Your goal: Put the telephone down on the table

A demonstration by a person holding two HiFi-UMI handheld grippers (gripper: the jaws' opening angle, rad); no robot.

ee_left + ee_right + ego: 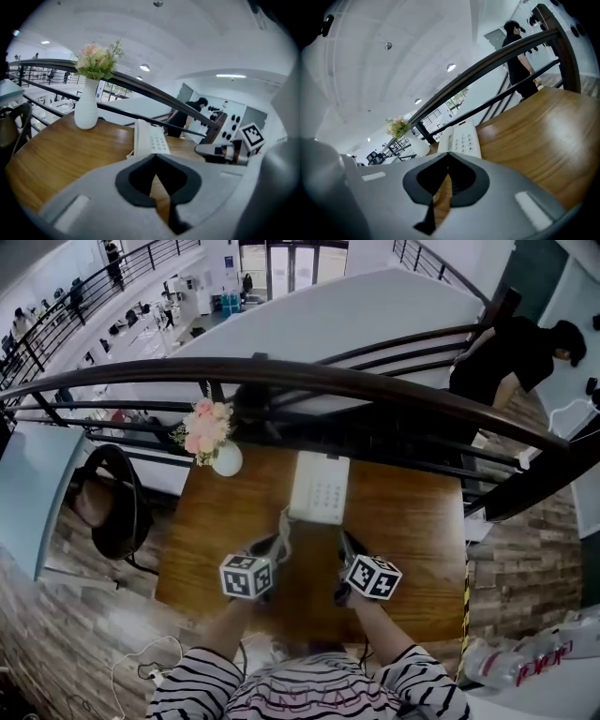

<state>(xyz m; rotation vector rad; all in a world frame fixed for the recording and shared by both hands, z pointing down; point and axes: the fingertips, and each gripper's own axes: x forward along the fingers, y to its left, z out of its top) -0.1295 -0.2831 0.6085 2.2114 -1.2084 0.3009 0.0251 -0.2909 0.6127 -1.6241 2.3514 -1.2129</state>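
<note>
- Wooden table (412,521) lies bare under my fingers and on both sides of them, with open room to left and right. Its far edge runs close under a dark curved railing (309,381) beyond my fingertips.
- My left gripper (156,154) has its jaws pressed together with nothing between them. My right gripper (448,153) is likewise closed and empty. The two sit side by side over the near half of the table.
- White telephone (319,487) lies flat on the table, keypad up, just ahead of both sets of fingertips and clear of them, its far end near the table's far edge.
- White vase (226,459) holding pink flowers (202,427) stands upright ahead and left of my left fingers, apart from the telephone.
- Plank floor (534,559) surrounds the table. A dark chair (112,502) stands off to the left of my left fingers. A person in black (506,357) bends beyond the railing, well apart from my right fingers.
</note>
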